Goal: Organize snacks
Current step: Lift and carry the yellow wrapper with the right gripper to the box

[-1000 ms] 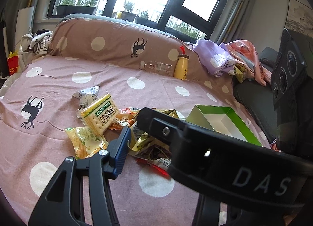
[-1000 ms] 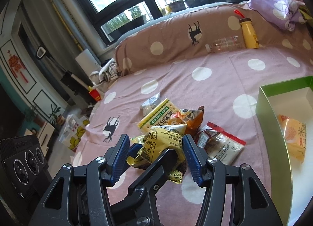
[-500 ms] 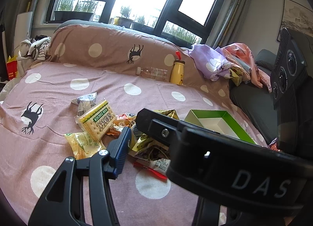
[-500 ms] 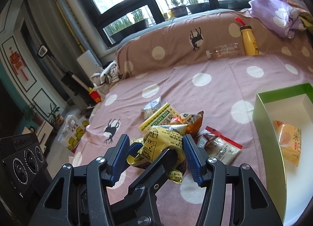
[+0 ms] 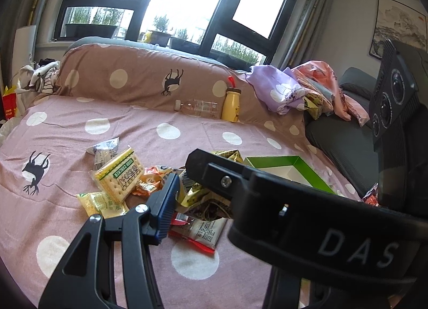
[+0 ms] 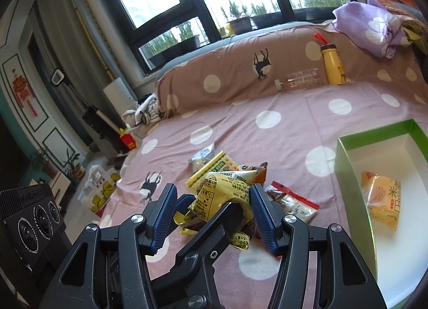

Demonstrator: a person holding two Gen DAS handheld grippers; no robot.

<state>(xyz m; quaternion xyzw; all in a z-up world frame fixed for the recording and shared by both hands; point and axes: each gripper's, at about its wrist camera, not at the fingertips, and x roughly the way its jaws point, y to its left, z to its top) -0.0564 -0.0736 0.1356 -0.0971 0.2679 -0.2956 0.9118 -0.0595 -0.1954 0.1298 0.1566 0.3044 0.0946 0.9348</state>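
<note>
Bedroom with tall dark-framed windows at 12 o'clock; pink polka-dot bed serving as work surface, brown spotted bolster along its far edge. Item: one green-rimmed box, white inside, at 3 o'clock in the right wrist view, lying open-topped and close to the pile, apparently as the collecting container; it holds one orange snack packet. Item: heap of loose snacks at centre, at least six counted: one cracker pack with green label, one pale yellow packet partly beneath it, one silver sachet at the pile's 11 o'clock, one orange packet, one clear red-edged packet, and one crumpled yellow snack bag. Item: right hand-held gripper, blue pads apart on either side of the yellow snack bag; whether the pads press on it cannot be told, since the left hand-held gripper crosses in front. The left one's state likewise cannot be told: only one blue pad shows, the other side hidden behind the right tool's body. Both hover low over the heap, probably to lift the bag toward the box. Unrelated: one yellow bottle upright and one clear bottle lying on its side, both against the bolster at 1 o'clock.
</note>
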